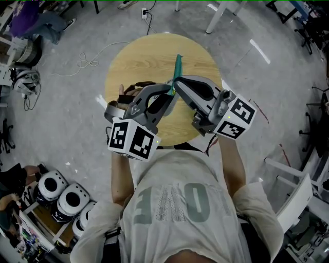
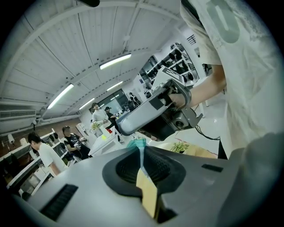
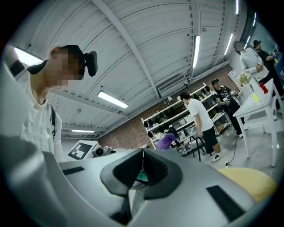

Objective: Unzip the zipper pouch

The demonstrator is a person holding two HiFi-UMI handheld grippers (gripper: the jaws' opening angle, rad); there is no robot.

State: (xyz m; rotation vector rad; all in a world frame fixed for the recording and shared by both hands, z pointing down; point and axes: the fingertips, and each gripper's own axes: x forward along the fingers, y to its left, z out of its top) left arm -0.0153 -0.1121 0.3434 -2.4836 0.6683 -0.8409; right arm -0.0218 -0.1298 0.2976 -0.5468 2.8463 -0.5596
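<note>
pouch (image 1: 178, 68) mostly out of sight

- Round wooden table (image 1: 149, 54): pale grained top, standing on a grey floor (image 1: 77, 113).
- White cable (image 1: 88, 63): lies in loops on the floor, off the table's far-left edge.
- Wall socket (image 1: 144, 11): at the floor's far edge, with a dark lead plugged in.
- Purple garment (image 1: 24, 19): far-left corner of the floor.
- White dome-shaped units (image 1: 61, 192): three, with dark centres, on a rack at near left.
- White chair (image 1: 295, 200): near right.
- Storage shelves (image 3: 177, 119): set against a brick wall (image 3: 128, 133); a person in a white shirt (image 3: 200, 117) stands before them.
- Ceiling light tubes (image 2: 115, 61): lit.
</note>
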